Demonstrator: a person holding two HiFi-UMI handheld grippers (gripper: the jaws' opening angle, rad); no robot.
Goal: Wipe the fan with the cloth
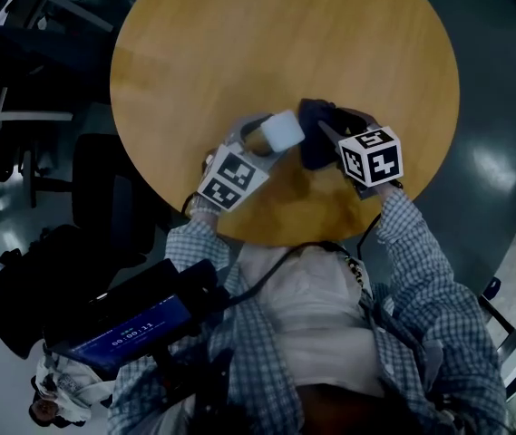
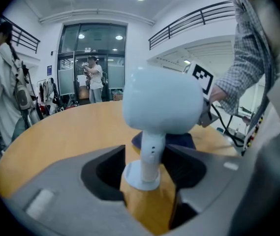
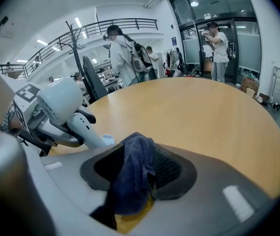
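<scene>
On a round pale-wood table (image 1: 285,62), near the edge closest to the camera wearer, a small white fan (image 1: 282,132) with a rounded head, a slim stem and a round foot, standing upright on the tabletop. Reaching in from the left of the head view, the left gripper (image 1: 256,139), jaws spread wide to either side of the fan's stem just above the foot. Seen in the left gripper view, bare tabletop between the stem and the left-hand pad, and the right-hand pad close to the stem with no squeeze visible.

Facing it from the right, the right gripper (image 1: 330,134), carried at the end of a checked sleeve (image 1: 421,270), jaws likewise apart. Between them a crumpled dark blue cloth (image 3: 132,176), draped loosely, bunched against the ribbed pad on the right of the right gripper view and hanging down toward the tabletop. From above, the cloth lying just beside the fan's head, on its right; touching or not, impossible to tell.

Beyond the table, in both gripper views, several people (image 2: 95,80) standing in a bright hall, one before tall glass doors (image 2: 93,58)
</scene>
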